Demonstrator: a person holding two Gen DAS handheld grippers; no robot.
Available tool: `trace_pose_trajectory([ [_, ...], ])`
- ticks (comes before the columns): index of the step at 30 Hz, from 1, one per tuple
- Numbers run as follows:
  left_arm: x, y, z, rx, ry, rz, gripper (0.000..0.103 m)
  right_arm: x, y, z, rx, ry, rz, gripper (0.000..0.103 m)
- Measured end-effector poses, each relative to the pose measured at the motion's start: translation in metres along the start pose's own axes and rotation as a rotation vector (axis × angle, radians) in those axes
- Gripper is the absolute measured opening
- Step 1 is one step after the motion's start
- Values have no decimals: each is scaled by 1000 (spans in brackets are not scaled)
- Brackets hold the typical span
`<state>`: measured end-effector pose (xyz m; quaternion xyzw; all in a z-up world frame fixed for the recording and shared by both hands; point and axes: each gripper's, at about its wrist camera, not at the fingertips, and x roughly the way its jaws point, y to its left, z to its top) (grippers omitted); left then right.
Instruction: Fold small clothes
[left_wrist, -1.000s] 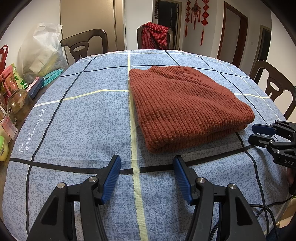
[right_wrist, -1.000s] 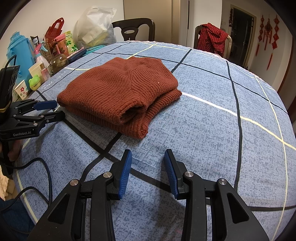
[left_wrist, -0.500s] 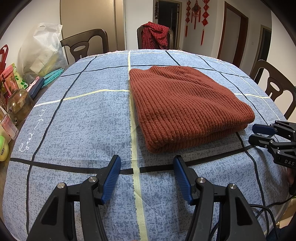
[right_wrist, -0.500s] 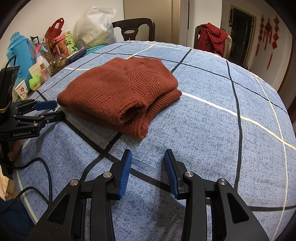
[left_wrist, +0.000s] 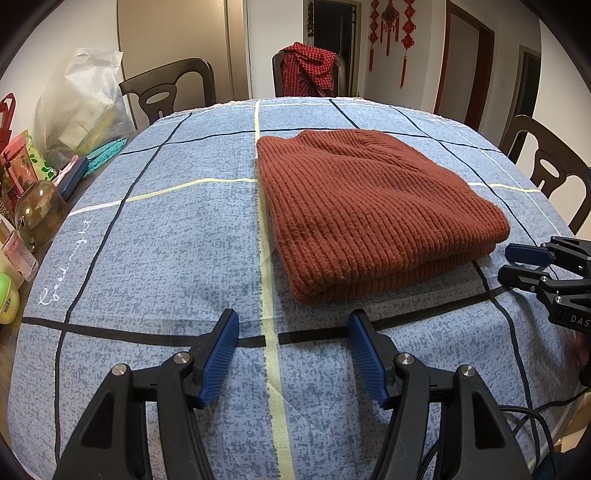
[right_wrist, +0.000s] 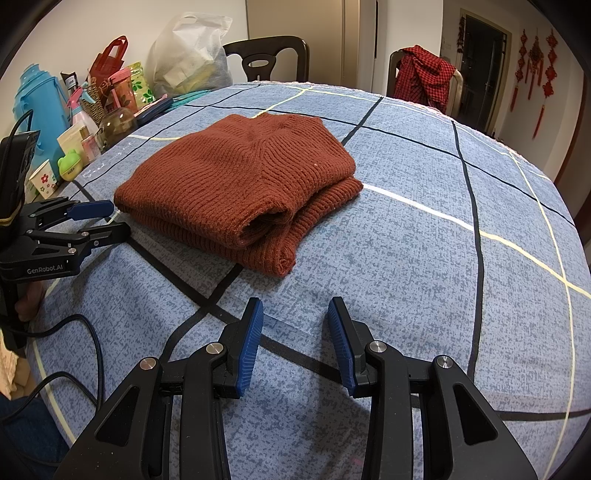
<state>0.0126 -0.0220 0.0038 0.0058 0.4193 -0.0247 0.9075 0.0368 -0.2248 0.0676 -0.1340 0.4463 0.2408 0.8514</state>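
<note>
Between the blue pads of the left gripper (left_wrist: 291, 328) lies only bare tablecloth (left_wrist: 155, 236); the jaws stand wide apart, empty, low over the near edge of the table. The right gripper (right_wrist: 295, 317) is likewise spread, a little narrower, and pinches nothing. Each tool also shows in the other's view, off to the side, with its fingers parted and just short of the garment's near corners.

Just beyond both sets of fingers the rust-red knit sweater (left_wrist: 365, 206) lies on the cloth, already doubled into a compact rectangle: from the right wrist view its open end shows stacked layers with a rounded fold over a ribbed hem. It sits near the middle of the table, well apart from the clutter of bottles and bags (right_wrist: 85, 107) along the far left side.

Judging from this, the fold looks finished or nearly so, and the step in hand is a last tidy or a retreat. To do it well, keep both jaws open and clear of the knit, since a snagged loop would drag the top layer askew. If another fold is wanted, I would take the two near corners at once, pinching every layer together, lift only enough to clear, and lay them over evenly so the edges meet. The thick rib will probably spring back, so press it flat before letting go.
</note>
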Motion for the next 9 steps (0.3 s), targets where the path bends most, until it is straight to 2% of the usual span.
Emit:
trace_pose_trajectory([
  [9, 0, -1, -1, -4, 0, 0, 65, 0, 0, 0, 0, 0, -1, 38],
])
